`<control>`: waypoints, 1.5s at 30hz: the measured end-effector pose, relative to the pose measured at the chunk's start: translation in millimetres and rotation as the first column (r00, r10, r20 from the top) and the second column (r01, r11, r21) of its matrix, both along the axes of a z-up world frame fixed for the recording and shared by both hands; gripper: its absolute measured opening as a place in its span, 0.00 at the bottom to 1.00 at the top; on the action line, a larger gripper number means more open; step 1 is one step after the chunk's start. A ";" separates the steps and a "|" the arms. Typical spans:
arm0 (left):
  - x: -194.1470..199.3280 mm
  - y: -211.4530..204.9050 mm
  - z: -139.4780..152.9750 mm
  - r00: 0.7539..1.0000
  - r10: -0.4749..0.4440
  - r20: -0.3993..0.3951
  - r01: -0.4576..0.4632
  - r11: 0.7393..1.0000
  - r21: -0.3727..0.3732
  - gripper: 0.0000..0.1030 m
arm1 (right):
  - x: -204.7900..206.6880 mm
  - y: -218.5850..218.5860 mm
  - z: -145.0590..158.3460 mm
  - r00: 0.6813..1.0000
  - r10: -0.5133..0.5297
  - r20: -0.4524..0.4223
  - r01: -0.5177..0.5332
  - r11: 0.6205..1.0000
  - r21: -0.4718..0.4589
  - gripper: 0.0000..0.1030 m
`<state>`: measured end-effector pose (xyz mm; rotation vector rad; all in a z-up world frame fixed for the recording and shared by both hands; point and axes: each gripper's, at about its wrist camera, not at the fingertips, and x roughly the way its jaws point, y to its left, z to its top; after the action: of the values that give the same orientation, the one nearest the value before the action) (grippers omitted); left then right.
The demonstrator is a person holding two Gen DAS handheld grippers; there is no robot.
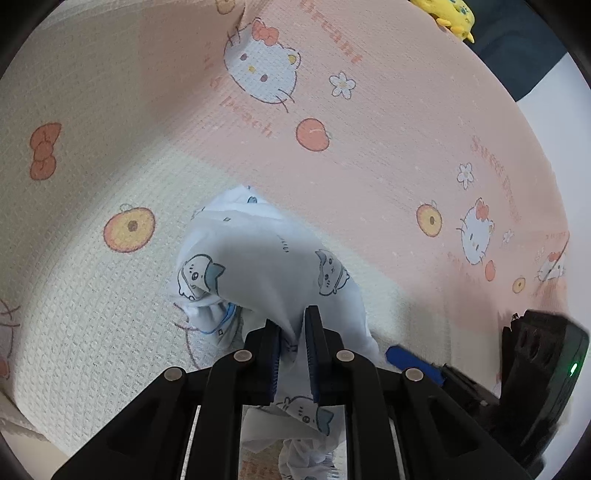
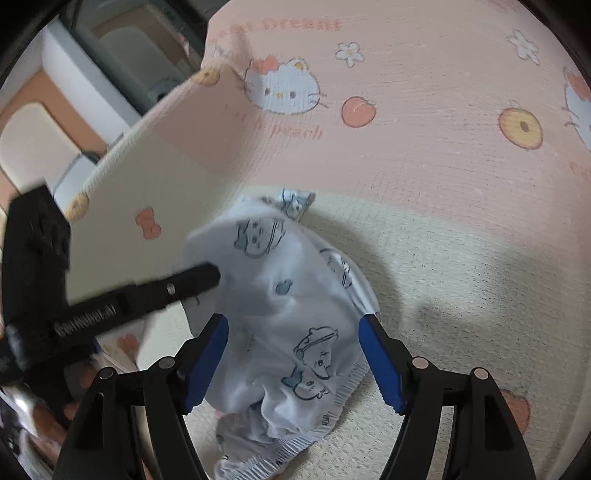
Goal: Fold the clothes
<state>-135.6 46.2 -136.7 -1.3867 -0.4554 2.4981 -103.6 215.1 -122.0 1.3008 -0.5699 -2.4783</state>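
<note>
A small white garment printed with blue cartoon cats hangs bunched over a pink and cream cartoon-print blanket. My left gripper is shut on a fold of its cloth, which drapes down past the fingers. In the right wrist view the same garment hangs between the wide-apart blue pads of my right gripper, which is open and not pinching it. The left gripper's black finger enters from the left and holds the garment's upper edge. The garment's ribbed hem curls at the bottom.
The blanket covers the whole work surface. A yellow plush toy lies at its far edge. The right gripper's body and blue pad show at the left view's lower right. Furniture stands beyond the blanket's left edge.
</note>
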 end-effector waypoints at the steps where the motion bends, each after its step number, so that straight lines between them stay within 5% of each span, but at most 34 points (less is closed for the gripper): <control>1: -1.6 2.2 0.7 1.000 0.000 -0.005 0.000 1.000 0.000 0.10 | -1.6 -1.7 -2.4 1.000 0.006 0.009 -0.006 1.000 0.018 0.70; 14: -19.6 18.8 -6.3 0.997 0.074 -0.006 -0.073 0.990 0.118 0.10 | -19.0 15.8 -21.2 0.997 -0.007 0.079 0.012 0.998 -0.057 0.70; 16: -21.6 18.1 -8.1 0.996 0.084 -0.002 -0.083 0.987 0.141 0.10 | -21.9 12.1 -23.6 0.996 0.016 0.091 -0.009 0.997 -0.072 0.57; 21: -18.7 9.2 -15.0 0.994 0.095 0.054 -0.103 0.978 0.179 0.11 | -20.7 -5.4 -22.4 0.996 0.032 0.082 -0.037 0.998 0.056 0.24; 22: -17.3 9.9 -13.6 0.994 0.088 0.060 -0.097 0.980 0.175 0.16 | -19.3 -5.6 -22.1 0.997 0.018 0.081 -0.023 0.998 0.061 0.23; 24: -15.7 10.8 -5.2 0.994 0.071 0.081 -0.084 0.983 0.164 0.41 | -17.3 -5.6 -20.5 0.997 -0.002 0.082 -0.004 0.998 0.068 0.18; 25: -15.0 10.1 -0.7 0.994 0.071 0.089 -0.084 0.984 0.160 0.65 | -16.5 -5.2 -17.8 0.996 -0.016 0.083 0.010 0.997 0.075 0.17; 30: -1.2 4.9 34.2 0.999 0.017 0.027 -0.023 0.971 0.237 0.69 | -9.4 -8.0 -3.2 0.997 -0.048 0.065 0.038 0.990 0.136 0.13; 39: 27.6 29.3 80.8 0.996 -0.082 -0.037 0.079 0.995 -0.065 0.69 | 10.1 25.4 13.0 0.987 -0.157 0.015 0.153 0.977 0.150 0.11; 45: 32.7 34.3 63.4 0.997 -0.079 -0.015 0.076 0.984 -0.160 0.69 | 12.0 61.2 10.7 0.979 -0.203 0.028 0.202 0.979 0.029 0.11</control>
<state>-103.0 80.4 -73.4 -1.4043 -0.1962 2.5305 -91.6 276.2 -111.2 1.3538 -0.7131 -2.6398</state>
